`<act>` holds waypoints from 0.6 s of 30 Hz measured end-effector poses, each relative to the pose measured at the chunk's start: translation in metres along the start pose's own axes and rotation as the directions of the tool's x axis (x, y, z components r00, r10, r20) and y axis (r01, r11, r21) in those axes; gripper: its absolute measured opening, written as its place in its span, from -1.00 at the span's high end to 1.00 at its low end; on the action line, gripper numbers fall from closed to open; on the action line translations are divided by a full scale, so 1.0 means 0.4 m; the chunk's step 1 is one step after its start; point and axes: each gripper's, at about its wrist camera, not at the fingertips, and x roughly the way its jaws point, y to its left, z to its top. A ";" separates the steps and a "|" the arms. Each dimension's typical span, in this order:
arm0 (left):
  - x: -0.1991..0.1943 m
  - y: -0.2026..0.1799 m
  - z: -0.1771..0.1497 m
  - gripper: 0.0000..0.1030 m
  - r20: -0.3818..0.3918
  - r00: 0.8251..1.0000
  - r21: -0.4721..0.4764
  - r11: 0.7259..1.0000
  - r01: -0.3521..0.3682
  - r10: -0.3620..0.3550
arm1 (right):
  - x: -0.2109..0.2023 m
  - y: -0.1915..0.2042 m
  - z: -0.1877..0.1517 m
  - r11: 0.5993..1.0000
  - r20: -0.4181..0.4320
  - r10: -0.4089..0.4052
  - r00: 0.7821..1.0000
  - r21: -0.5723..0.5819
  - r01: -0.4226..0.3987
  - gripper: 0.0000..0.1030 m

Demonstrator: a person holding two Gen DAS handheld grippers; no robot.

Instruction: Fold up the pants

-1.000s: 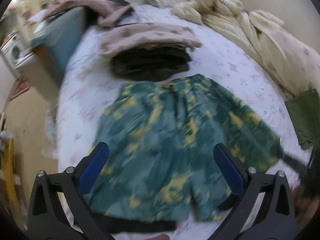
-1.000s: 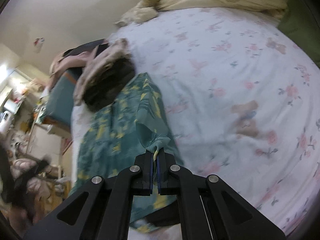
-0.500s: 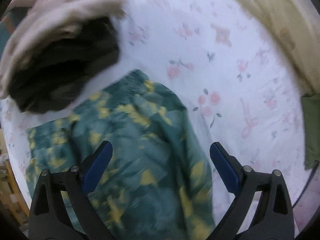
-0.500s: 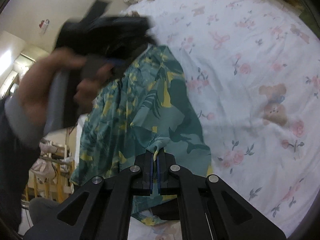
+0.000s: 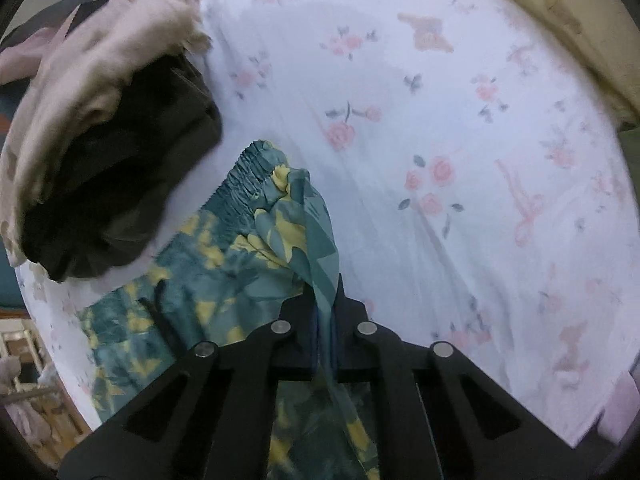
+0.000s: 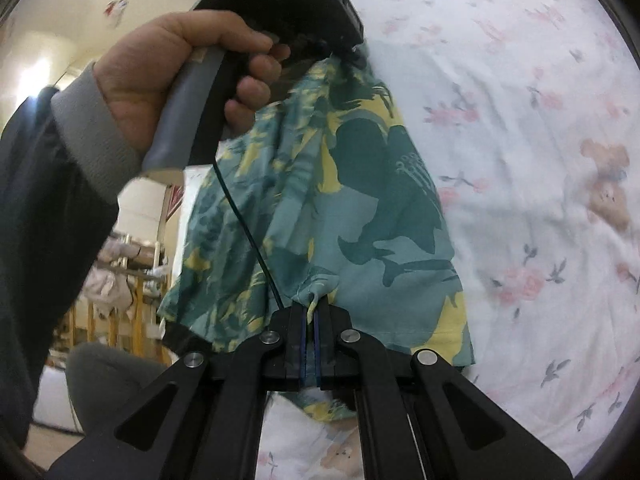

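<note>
The pants are teal shorts with a yellow leaf print point(image 5: 224, 272), lying on the floral bed sheet point(image 5: 460, 140). My left gripper point(image 5: 325, 312) is shut on a raised fold of the shorts beside the gathered waistband point(image 5: 248, 176). My right gripper point(image 6: 310, 316) is shut on a pinched bit of the shorts point(image 6: 360, 208) near the leg hem. In the right wrist view the person's hand point(image 6: 172, 80) holds the left gripper at the far end of the shorts, which hang lifted between both grippers.
A pile of folded clothes, a dark garment point(image 5: 116, 184) under a beige fleece one point(image 5: 96, 60), lies just left of the waistband. A cream blanket point(image 5: 560, 12) bunches at the far right. The bed's edge and room furniture point(image 6: 128, 272) lie to the left.
My left gripper was open above the shorts; it has dropped to the waistband side and shut on the fabric. The shorts' right side is now lifted. My right gripper stays shut on its fold.
</note>
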 end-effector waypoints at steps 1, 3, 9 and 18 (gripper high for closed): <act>-0.023 0.013 -0.007 0.95 0.009 1.000 0.009 1.000 0.007 -0.007 | -0.007 0.012 -0.003 1.000 0.008 0.014 1.000 -0.015 -0.014 0.97; -0.073 0.047 -0.025 0.96 0.030 0.999 0.023 1.000 0.018 -0.019 | -0.022 0.053 -0.003 0.996 0.028 0.054 0.998 -0.066 -0.052 0.97; -0.175 0.236 -0.064 0.96 0.077 0.997 -0.009 1.000 -0.009 0.010 | -0.006 0.227 0.012 0.959 0.013 0.190 0.982 -0.219 -0.182 0.97; -0.115 0.485 -0.173 0.96 0.044 0.992 -0.102 0.988 -0.112 0.117 | 0.216 0.513 -0.023 0.890 -0.176 0.227 0.958 -0.362 -0.278 0.99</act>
